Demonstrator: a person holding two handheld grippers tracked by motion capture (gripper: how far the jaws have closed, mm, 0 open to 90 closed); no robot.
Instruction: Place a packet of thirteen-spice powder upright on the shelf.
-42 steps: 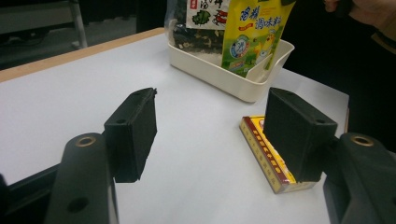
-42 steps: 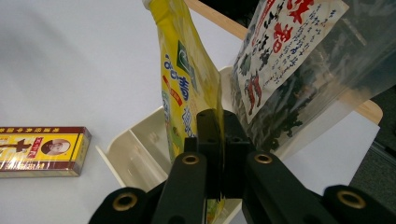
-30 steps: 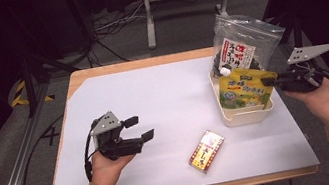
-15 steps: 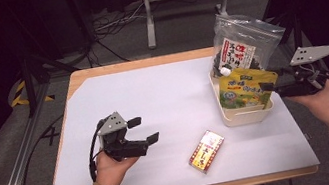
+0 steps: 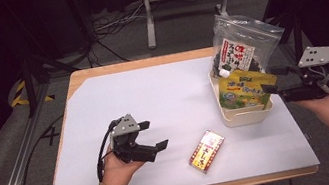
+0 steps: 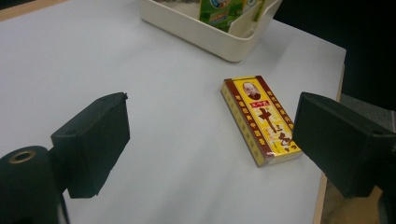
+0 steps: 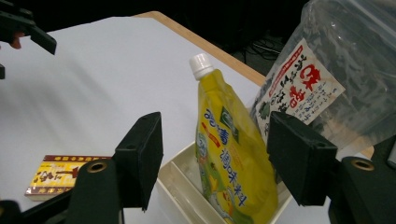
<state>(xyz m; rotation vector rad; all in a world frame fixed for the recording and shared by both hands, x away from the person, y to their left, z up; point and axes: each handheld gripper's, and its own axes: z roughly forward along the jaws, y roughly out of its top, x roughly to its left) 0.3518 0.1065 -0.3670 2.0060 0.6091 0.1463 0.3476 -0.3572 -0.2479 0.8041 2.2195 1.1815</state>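
White-topped table (image 5: 152, 94) amid dark room

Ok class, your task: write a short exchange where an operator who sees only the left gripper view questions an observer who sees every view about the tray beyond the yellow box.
Operator: Past the yellow box, what stands in the tray?
Observer: A yellow-green spout pouch with a white cap.
Operator: Anything else there?
Observer: A clear bag of dark dried food rises at the tray's far end.
Operator: Where is the right gripper?
Observer: At the tray's right side. Its jaws have just been opening and grip nothing.
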